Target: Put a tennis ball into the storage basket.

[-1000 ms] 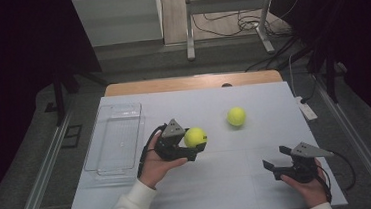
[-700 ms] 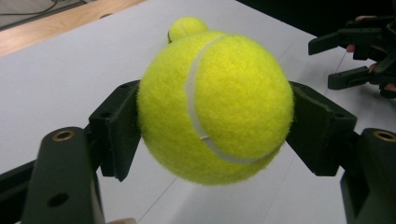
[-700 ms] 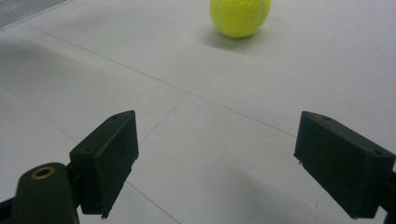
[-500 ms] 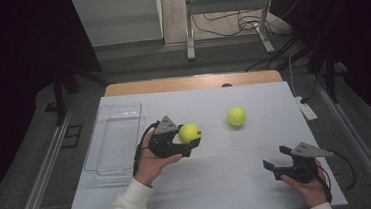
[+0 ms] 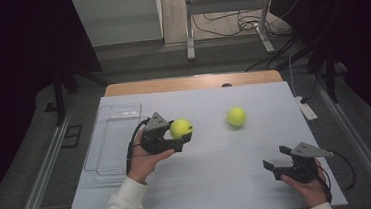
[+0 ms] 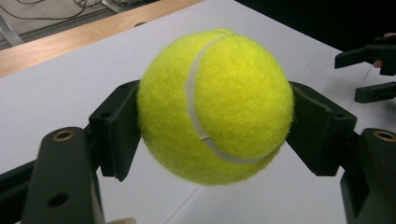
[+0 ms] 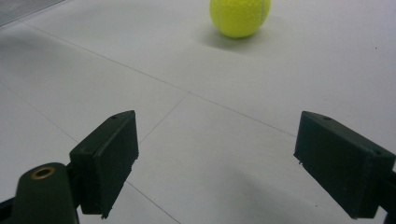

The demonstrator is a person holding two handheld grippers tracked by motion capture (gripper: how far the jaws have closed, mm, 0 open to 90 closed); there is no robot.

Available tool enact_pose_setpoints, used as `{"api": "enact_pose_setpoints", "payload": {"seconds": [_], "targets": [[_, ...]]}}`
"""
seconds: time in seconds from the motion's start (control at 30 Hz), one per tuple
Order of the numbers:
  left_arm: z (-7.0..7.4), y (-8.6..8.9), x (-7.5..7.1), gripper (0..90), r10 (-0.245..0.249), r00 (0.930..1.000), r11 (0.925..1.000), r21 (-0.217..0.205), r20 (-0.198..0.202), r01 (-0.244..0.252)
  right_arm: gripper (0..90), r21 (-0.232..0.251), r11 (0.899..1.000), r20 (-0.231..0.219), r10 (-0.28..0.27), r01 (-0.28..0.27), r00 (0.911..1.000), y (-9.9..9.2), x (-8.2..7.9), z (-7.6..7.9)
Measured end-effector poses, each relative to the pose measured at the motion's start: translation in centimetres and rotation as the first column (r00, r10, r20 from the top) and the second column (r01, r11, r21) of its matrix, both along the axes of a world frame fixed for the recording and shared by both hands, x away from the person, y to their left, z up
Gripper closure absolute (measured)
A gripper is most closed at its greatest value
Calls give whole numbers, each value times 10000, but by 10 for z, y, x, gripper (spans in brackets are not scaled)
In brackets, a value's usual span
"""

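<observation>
Left gripper [image 5: 182, 135]: jaws clamped on a tennis ball [image 5: 181, 128], held above the table [image 5: 205, 183] beside the clear tray [image 5: 111, 140] at the left edge; shifted toward that tray since a second ago. Right gripper [image 5: 278, 165]: jaws apart, empty, unmoved near the right front corner. Second ball [image 5: 236, 116]: unmoved, mid-table. Surface white; room dark, cables on the floor beyond.
</observation>
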State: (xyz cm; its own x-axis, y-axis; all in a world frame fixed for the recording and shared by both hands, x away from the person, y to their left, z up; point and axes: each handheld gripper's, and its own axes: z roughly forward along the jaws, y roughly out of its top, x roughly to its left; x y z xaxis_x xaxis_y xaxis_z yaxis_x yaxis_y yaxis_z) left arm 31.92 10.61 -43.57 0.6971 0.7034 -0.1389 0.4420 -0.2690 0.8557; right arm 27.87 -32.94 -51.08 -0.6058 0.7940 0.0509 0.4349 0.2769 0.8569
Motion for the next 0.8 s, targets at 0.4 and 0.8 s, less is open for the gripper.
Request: {"api": "enact_pose_setpoints", "payload": {"seconds": [0.4, 0.8], "targets": [[2, 15, 4, 263, 392, 9992, 9991, -143, -2, -392, 142, -15, 10000, 6, 2, -2, 10000, 0, 0, 0], [6, 34, 7, 263, 794, 9968, 9964, -299, 70, -791, 141, -1, 10000, 18, 8, -8, 10000, 0, 0, 0]]}}
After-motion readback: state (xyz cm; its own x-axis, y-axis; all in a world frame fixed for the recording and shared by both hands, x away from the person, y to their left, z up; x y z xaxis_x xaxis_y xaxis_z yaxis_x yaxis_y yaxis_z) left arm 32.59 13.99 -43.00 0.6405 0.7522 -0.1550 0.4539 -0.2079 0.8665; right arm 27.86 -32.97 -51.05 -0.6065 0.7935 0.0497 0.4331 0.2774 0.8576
